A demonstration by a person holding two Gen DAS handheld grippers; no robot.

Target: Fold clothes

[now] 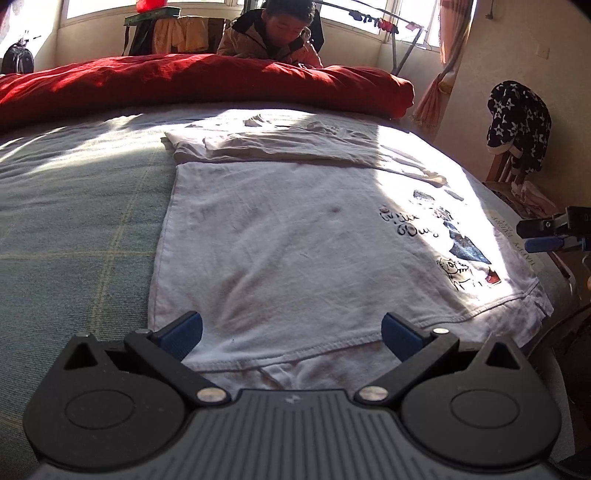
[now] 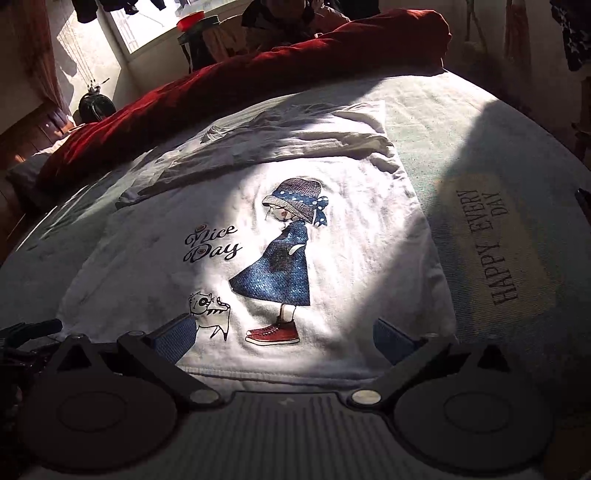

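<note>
A white T-shirt [image 1: 280,236] with a printed girl in a blue dress and the words "Nice Day" lies flat on the bed, its far part folded over. It also shows in the right wrist view [image 2: 258,236]. My left gripper [image 1: 291,334] is open and empty, just above the shirt's near hem. My right gripper [image 2: 284,338] is open and empty over the hem by the printed red shoe. The right gripper also shows at the right edge of the left wrist view [image 1: 546,230].
The bed has a green checked cover [image 1: 81,229] with a "HAPPY EVERY DAY" patch [image 2: 491,251]. A red quilt [image 1: 207,85] lies along the far side. A person [image 1: 273,33] sits behind it. A chair with dark starred clothing [image 1: 517,118] stands at the right.
</note>
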